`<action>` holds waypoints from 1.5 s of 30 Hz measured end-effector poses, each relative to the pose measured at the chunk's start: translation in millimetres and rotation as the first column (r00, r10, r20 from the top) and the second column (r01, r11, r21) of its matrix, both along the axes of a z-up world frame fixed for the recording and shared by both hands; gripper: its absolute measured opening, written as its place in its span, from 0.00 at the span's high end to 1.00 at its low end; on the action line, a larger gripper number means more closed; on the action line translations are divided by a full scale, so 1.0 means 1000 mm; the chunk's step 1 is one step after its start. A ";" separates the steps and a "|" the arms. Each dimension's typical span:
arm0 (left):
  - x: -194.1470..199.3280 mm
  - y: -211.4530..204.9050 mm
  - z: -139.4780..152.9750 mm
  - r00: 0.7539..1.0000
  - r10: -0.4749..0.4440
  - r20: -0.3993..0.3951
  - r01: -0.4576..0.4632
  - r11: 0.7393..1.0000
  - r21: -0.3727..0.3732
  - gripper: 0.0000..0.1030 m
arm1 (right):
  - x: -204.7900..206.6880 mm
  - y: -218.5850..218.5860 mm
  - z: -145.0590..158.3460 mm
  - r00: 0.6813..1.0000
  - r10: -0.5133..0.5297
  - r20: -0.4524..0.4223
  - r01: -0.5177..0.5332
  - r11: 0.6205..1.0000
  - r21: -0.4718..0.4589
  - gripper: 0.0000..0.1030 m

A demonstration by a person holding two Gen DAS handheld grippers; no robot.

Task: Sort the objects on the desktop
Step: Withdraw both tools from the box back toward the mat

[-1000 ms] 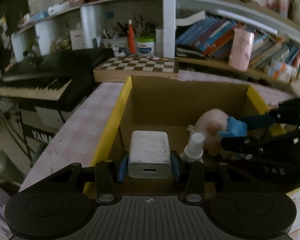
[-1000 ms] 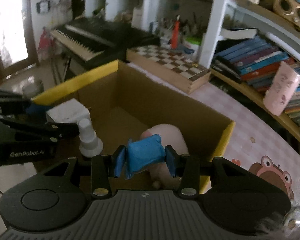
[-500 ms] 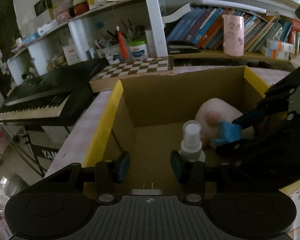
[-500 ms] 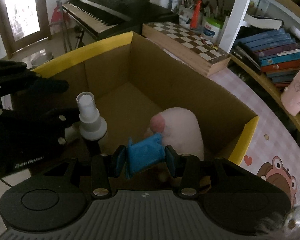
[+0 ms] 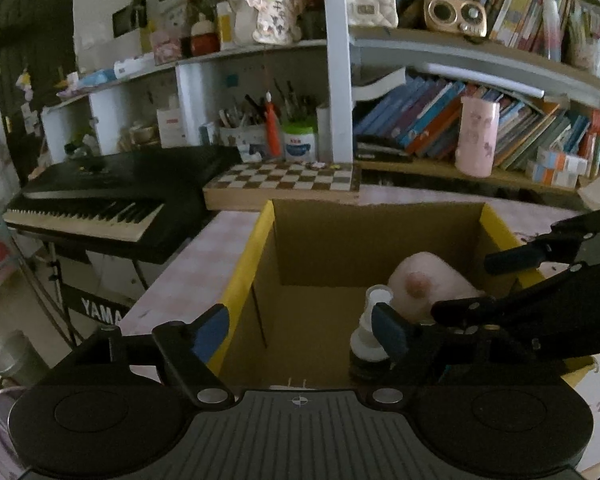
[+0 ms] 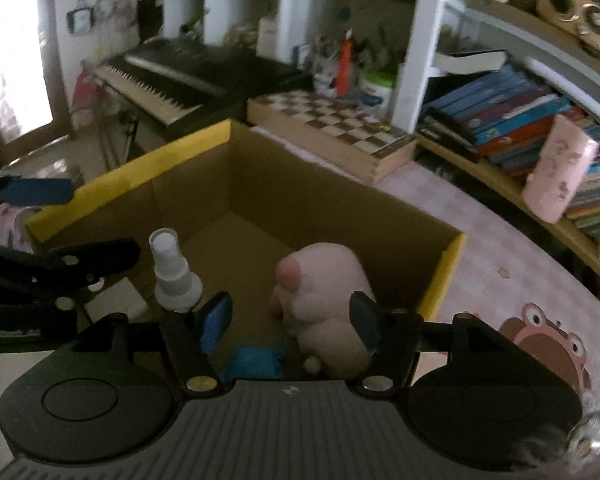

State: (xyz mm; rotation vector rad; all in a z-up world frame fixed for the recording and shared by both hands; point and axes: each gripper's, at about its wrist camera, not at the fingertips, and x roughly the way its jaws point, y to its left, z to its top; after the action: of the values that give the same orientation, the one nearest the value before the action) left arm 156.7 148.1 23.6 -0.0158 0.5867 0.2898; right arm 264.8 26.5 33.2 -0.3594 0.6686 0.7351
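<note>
Right wrist view: your right gripper jaws just spread, blue item dropped in box; left gripper likewise wide, empty; release step done; next, withdraw, fetch another.

Dim room; daylight glares from a window at left. Fisheye bends the edges; the right view blurs.

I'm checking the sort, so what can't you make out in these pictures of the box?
- White charger: left wrist view, only its prongs show above the gripper body; in the right wrist view the left gripper's finger covers most of it.
- Blue object: right wrist view, lower part cut off by the gripper body.
- Spray bottle base: hidden by a finger.
</note>
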 end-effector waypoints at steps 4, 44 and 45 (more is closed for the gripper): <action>-0.011 -0.004 0.008 0.999 -0.006 0.035 0.006 1.000 -0.005 0.16 | -0.011 -0.010 0.010 0.999 -0.034 0.024 0.033 0.999 0.028 0.40; -0.156 -0.030 0.027 0.979 -0.171 0.114 0.178 0.983 -0.049 0.11 | -0.213 -0.103 0.015 0.859 -0.511 0.024 0.497 0.844 0.201 0.32; -0.158 -0.032 0.025 0.979 -0.176 0.106 0.182 0.982 -0.052 0.11 | -0.217 -0.103 0.013 0.857 -0.516 0.018 0.502 0.842 0.199 0.32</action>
State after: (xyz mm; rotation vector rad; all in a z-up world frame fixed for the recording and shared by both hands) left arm -1.5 116.6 48.8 -0.0365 0.4923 0.0948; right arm 48.1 -77.0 46.6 -0.0224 0.5851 0.2666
